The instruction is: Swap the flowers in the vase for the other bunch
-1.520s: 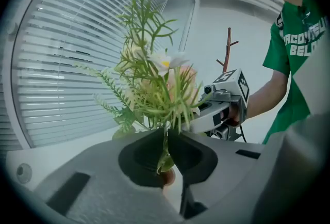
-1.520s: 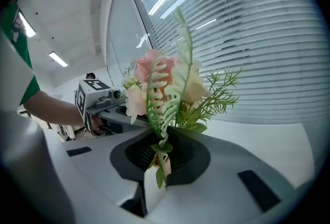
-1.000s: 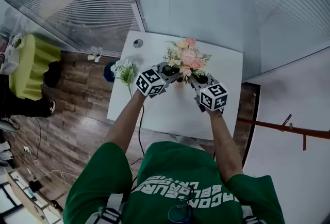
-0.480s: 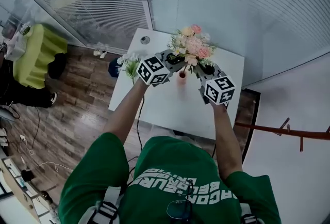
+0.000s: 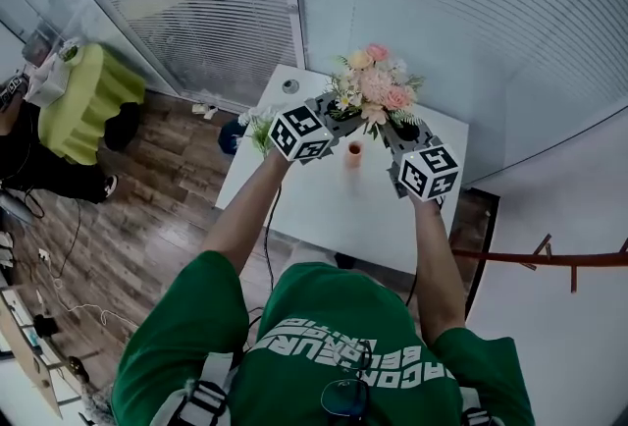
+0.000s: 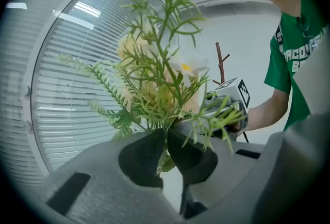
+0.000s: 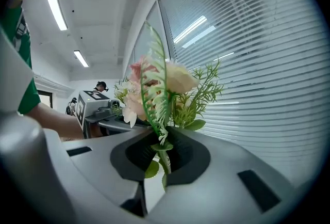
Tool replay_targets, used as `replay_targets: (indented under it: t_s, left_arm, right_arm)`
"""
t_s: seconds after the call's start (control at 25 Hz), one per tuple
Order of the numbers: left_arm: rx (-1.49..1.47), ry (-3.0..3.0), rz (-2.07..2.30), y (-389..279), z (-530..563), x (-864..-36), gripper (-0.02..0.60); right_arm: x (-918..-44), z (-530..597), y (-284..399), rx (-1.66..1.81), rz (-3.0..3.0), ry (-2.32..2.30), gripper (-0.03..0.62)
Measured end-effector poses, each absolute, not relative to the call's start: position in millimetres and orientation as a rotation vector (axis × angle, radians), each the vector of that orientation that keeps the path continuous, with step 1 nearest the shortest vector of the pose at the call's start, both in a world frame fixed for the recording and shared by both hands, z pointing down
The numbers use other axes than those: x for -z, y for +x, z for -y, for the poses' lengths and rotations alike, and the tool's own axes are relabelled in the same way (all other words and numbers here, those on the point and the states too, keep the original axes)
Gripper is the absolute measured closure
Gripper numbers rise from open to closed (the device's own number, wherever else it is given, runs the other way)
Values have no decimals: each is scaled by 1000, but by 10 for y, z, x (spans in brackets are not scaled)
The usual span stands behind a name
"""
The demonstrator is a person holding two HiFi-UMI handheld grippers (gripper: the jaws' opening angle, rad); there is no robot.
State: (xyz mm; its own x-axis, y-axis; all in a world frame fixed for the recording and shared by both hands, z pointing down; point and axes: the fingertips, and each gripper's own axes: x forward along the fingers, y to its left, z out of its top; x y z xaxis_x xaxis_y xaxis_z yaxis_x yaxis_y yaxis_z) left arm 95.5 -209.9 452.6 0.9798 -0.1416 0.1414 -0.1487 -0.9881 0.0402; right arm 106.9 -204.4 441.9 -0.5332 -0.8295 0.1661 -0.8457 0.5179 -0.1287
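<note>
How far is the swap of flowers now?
Done: the pink and peach bouquet seems lifted out of the small orange vase on the white table. In hand: left gripper and right gripper both clamp its stems. Left: set it aside, then put the white and green bunch into the vase.

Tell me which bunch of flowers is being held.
The pink-and-peach bunch, gripped by the left hand-held gripper and right hand-held gripper above the vase; the white bunch lies on the table, untouched.

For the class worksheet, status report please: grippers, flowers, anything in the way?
Both shut on pink bouquet stems: left gripper, right gripper. Bouquet held above orange vase. Spare white bunch lies at left edge of table; nothing blocking.
</note>
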Motion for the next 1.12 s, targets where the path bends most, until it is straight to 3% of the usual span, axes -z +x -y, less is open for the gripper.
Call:
replay_targets:
  t_s: [0.52,1.12]
  left_arm:
    - [-201,3085,136,1241,1675,-4397,549]
    - [-231,3048,-296,2396,764,-4523,549]
  right_arm:
    - [-4272,1649,1346,-280,2632,1554,554]
    - [-4403,713,2498,-390,2413,1904,554]
